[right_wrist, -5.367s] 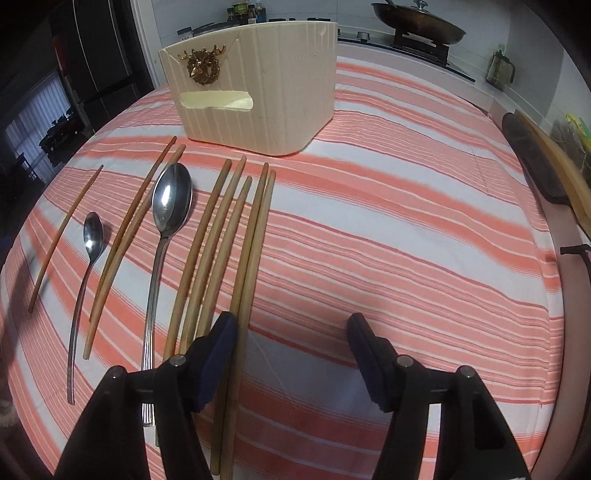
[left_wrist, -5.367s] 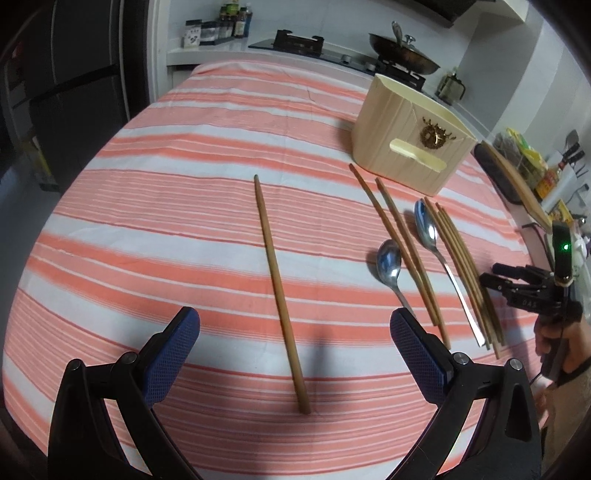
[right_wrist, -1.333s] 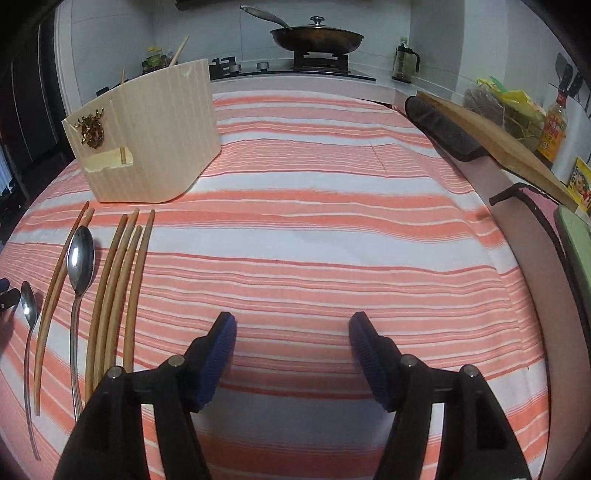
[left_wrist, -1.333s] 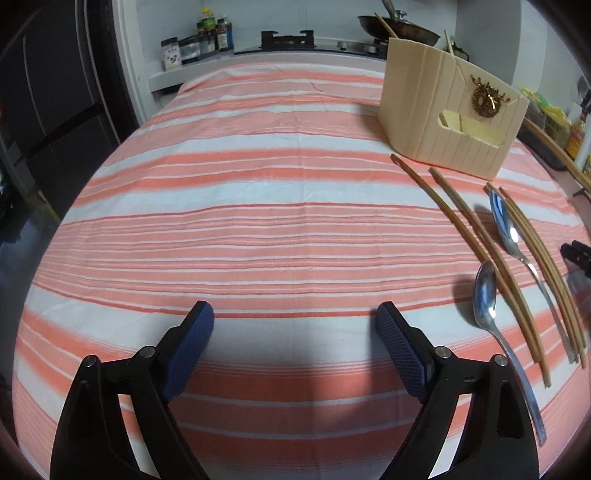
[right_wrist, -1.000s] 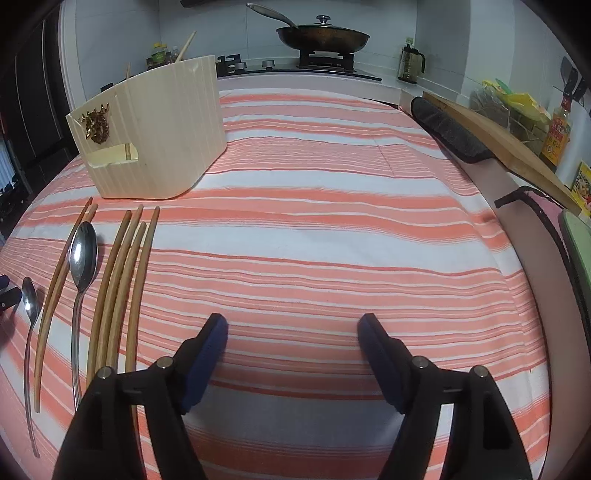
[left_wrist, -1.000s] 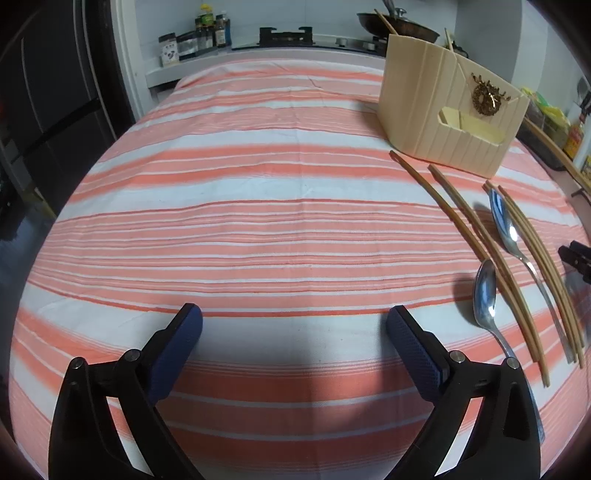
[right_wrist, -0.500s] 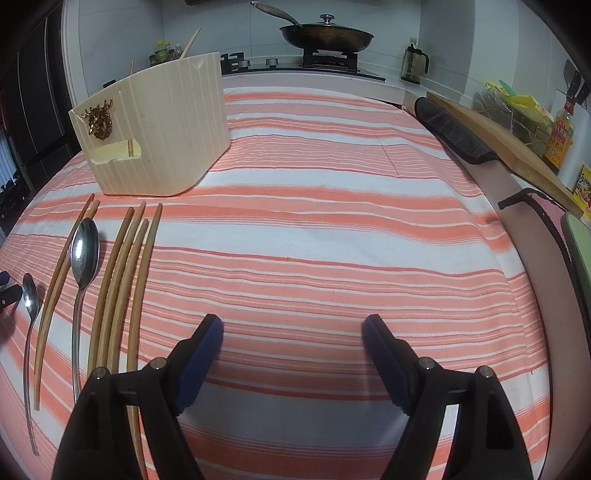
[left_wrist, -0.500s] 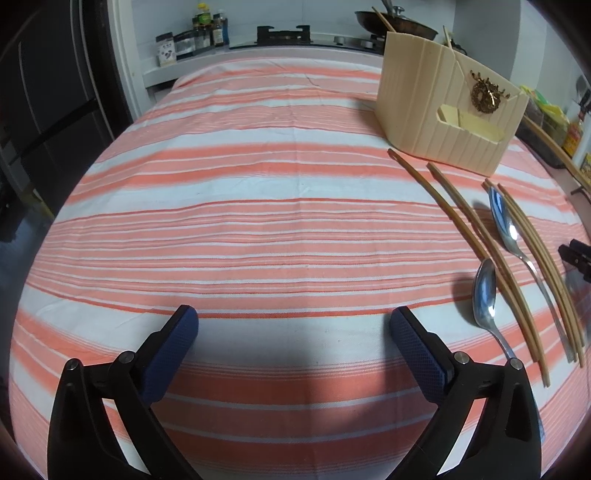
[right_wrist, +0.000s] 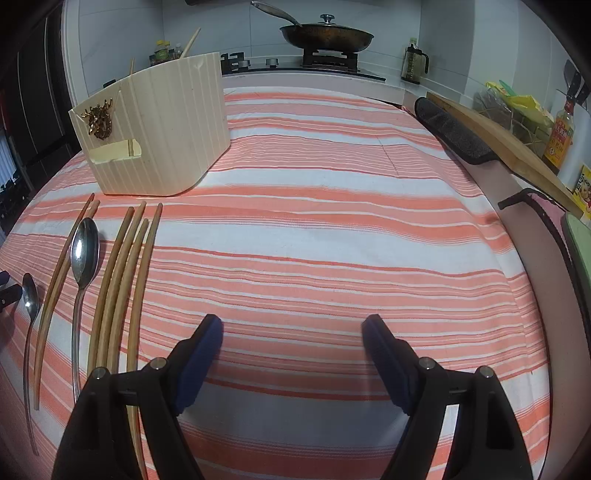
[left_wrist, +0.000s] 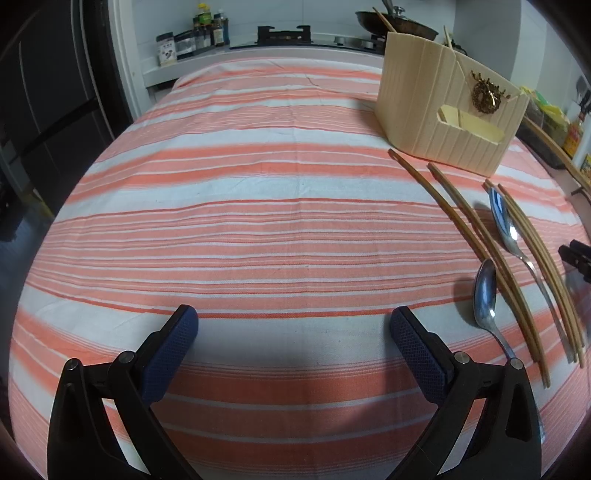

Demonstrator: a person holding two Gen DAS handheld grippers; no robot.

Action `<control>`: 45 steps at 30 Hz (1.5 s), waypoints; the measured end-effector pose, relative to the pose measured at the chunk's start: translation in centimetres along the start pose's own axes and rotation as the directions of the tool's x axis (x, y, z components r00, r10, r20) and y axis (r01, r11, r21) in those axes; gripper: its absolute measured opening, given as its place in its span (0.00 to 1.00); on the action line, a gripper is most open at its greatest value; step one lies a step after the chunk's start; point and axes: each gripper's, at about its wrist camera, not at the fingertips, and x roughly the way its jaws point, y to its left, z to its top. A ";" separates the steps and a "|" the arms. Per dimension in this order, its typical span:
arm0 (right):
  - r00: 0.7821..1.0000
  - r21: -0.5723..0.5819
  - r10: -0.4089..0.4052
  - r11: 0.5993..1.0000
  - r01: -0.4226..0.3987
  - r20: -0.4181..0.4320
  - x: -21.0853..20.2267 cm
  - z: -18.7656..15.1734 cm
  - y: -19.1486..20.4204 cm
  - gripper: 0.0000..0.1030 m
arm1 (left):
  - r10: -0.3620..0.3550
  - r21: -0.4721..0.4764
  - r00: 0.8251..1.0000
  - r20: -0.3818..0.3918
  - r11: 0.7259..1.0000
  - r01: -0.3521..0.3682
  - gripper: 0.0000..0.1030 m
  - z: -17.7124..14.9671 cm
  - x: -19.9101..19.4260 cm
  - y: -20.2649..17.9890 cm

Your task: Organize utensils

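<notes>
A cream utensil holder (left_wrist: 443, 110) with a gold stag badge stands at the table's far side; it also shows in the right wrist view (right_wrist: 159, 136), with two chopsticks sticking up from it. Several wooden chopsticks (right_wrist: 122, 273) and two metal spoons, a large one (right_wrist: 84, 254) and a small one (right_wrist: 29, 299), lie in a row on the striped cloth; the same chopsticks (left_wrist: 476, 236) and small spoon (left_wrist: 485, 295) show in the left wrist view. My left gripper (left_wrist: 293, 341) is open and empty, left of the row. My right gripper (right_wrist: 293, 345) is open and empty, right of the row.
The table is covered by an orange and white striped cloth (left_wrist: 258, 221). A stove with a lidded pan (right_wrist: 327, 35) and bottles stands behind. A wooden board (right_wrist: 506, 147) and a dark mat (right_wrist: 450, 133) lie along the right edge.
Since 5.4 s ago two chopsticks have gone from the cloth and stand in the holder. Over the last second both grippers opened a little wider and barely moved.
</notes>
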 end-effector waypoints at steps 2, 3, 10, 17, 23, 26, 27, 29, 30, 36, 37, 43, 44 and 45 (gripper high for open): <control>1.000 -0.001 -0.001 1.000 0.001 0.000 0.0 0.0 -0.1 0.78 | 0.003 0.000 1.000 0.000 1.000 -0.003 1.00 0.0 0.1 0.0; 1.000 0.000 0.000 1.000 0.000 0.000 0.0 0.0 -0.1 0.78 | 0.003 0.000 1.000 0.000 1.000 -0.003 1.00 0.1 0.1 0.0; 1.000 -0.001 -0.001 1.000 0.001 0.000 0.0 0.0 0.0 0.78 | -0.001 -0.003 1.000 0.001 1.000 0.001 1.00 0.1 0.1 0.1; 1.000 -0.001 -0.001 1.000 0.001 0.000 0.0 -0.1 0.1 0.78 | -0.005 -0.005 1.000 0.002 1.000 0.005 1.00 0.1 0.1 0.3; 1.000 -0.001 -0.001 1.000 0.001 0.001 0.0 -0.1 0.2 0.78 | 0.005 -0.005 1.000 0.002 1.000 -0.005 1.00 0.1 0.0 0.2; 1.000 -0.001 -0.001 1.000 0.001 0.001 -0.1 -0.1 0.2 0.78 | -0.002 -0.008 1.000 0.003 1.000 0.002 1.00 0.1 -0.1 0.3; 1.000 0.000 0.000 1.000 0.000 0.001 0.0 -0.1 0.0 0.78 | 0.000 -0.006 1.000 0.002 1.000 0.000 1.00 0.1 0.0 0.4; 1.000 -0.004 -0.006 1.000 0.006 0.001 0.0 -0.1 0.3 0.78 | -0.006 -0.015 1.000 0.003 1.000 0.007 1.00 -0.1 -0.2 0.5; 1.000 -0.009 -0.011 1.000 0.011 0.002 -0.1 -0.2 0.2 0.78 | -0.002 -0.012 1.000 0.002 1.000 0.002 1.00 -0.1 -0.2 0.4; 1.000 -0.028 0.000 1.000 -0.001 -0.007 0.2 -0.1 0.3 0.86 | -0.003 -0.012 1.000 0.002 1.000 0.003 1.00 0.0 -0.2 0.4; 1.000 -0.023 0.008 1.000 -0.008 -0.009 0.3 0.0 0.2 0.86 | -0.005 -0.013 1.000 0.002 1.000 0.005 1.00 0.0 -0.2 0.4; 1.000 -0.021 0.015 1.000 -0.015 -0.008 0.2 -0.1 0.6 0.88 | -0.057 -0.090 0.998 0.032 0.994 0.060 0.98 -1.1 -2.5 0.8; 1.000 -0.021 0.016 1.000 -0.016 -0.008 0.2 -0.2 0.6 0.88 | -0.095 -0.115 0.994 0.055 0.988 0.101 0.98 -1.6 -3.7 0.5; 1.000 -0.025 0.011 1.000 -0.012 -0.008 0.2 -0.2 0.7 0.88 | -0.126 -0.127 0.989 0.076 0.983 0.135 0.99 -2.0 -4.8 -0.2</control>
